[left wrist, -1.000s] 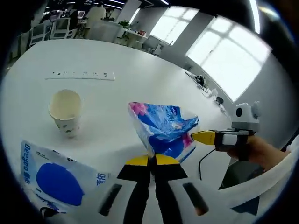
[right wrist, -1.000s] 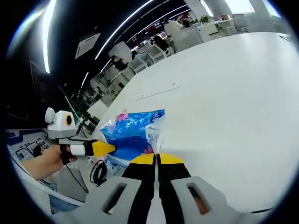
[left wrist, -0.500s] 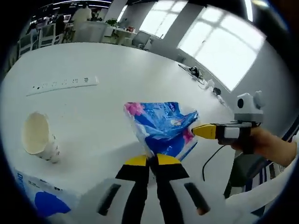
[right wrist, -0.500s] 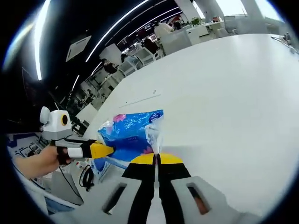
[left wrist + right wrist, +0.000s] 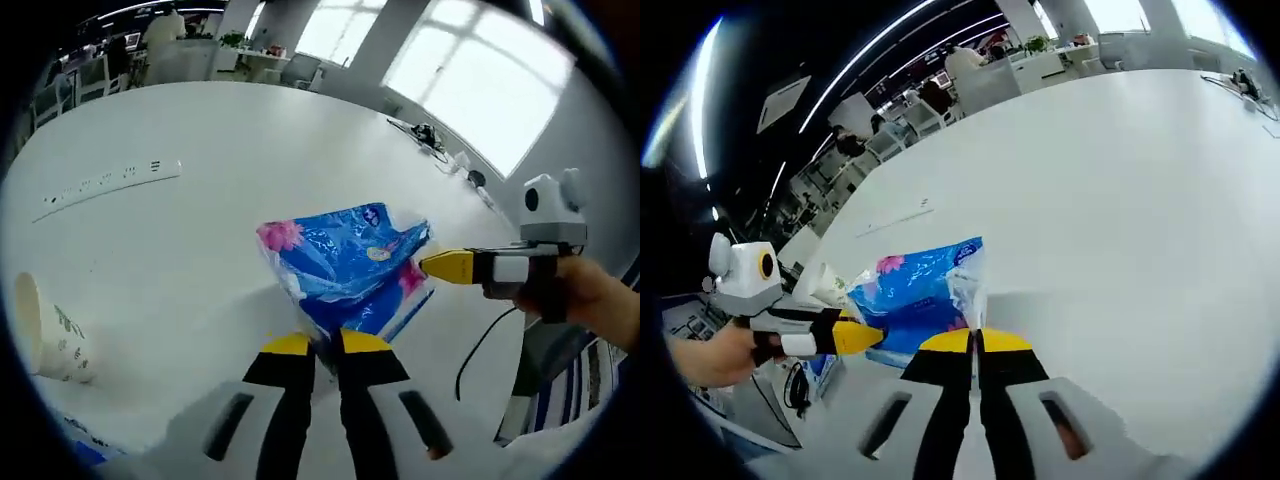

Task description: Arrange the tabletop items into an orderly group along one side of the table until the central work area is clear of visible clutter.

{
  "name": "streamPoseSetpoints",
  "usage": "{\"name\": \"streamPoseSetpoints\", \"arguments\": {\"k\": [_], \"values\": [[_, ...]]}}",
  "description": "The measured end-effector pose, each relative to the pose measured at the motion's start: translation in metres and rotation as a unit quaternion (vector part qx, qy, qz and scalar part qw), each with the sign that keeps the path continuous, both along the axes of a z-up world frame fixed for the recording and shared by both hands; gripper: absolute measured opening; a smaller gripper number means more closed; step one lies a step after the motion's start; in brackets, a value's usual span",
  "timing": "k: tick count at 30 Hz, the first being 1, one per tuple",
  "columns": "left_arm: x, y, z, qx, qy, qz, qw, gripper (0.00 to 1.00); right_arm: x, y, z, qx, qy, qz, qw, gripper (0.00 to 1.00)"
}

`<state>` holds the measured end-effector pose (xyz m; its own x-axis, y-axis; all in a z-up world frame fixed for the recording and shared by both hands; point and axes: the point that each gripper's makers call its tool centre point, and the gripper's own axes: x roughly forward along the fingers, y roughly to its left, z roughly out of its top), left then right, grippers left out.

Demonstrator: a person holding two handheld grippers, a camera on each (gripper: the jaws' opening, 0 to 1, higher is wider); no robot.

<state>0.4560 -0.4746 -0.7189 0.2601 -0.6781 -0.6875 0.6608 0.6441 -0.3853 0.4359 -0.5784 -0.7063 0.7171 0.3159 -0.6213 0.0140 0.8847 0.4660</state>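
a: where's the blue tissue pack (image 5: 345,265)?
b: just ahead of the left gripper (image 5: 315,347), jaws clamped on its near edge; the right gripper (image 5: 975,343) pinches the opposite end, both lifting it above the table (image 5: 200,180).
a: the paper cup (image 5: 45,335)?
b: upright, looks empty, far left; it has slid further left in view than before.
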Motion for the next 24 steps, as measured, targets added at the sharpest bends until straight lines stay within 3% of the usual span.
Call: {"name": "streamPoseSetpoints", "arguments": {"k": [4,8,12,21,24], "values": [[0.009,-0.006,-0.009,0.014,-0.016,-0.006,0.9997,0.08,0.005,-0.006,-0.010,-0.008,0.008,-0.001,0.9999,0.00],[0.015,-0.010,-0.019,0.021,0.013,0.010,0.9997,0.08,0.008,-0.008,-0.022,-0.023,0.017,0.002,0.9996,0.00],[0.018,-0.015,-0.026,0.034,0.011,0.001,0.9994,0.10,0.012,-0.011,-0.026,-0.034,0.019,0.003,0.9992,0.00],[0.014,-0.032,-0.028,0.021,0.021,-0.021,0.9993,0.19,0.024,-0.031,-0.041,-0.057,0.030,0.005,0.9979,0.00],[0.014,-0.032,-0.033,0.030,0.021,-0.030,0.9989,0.19,0.022,-0.027,-0.043,-0.057,0.037,0.005,0.9977,0.00]]}}
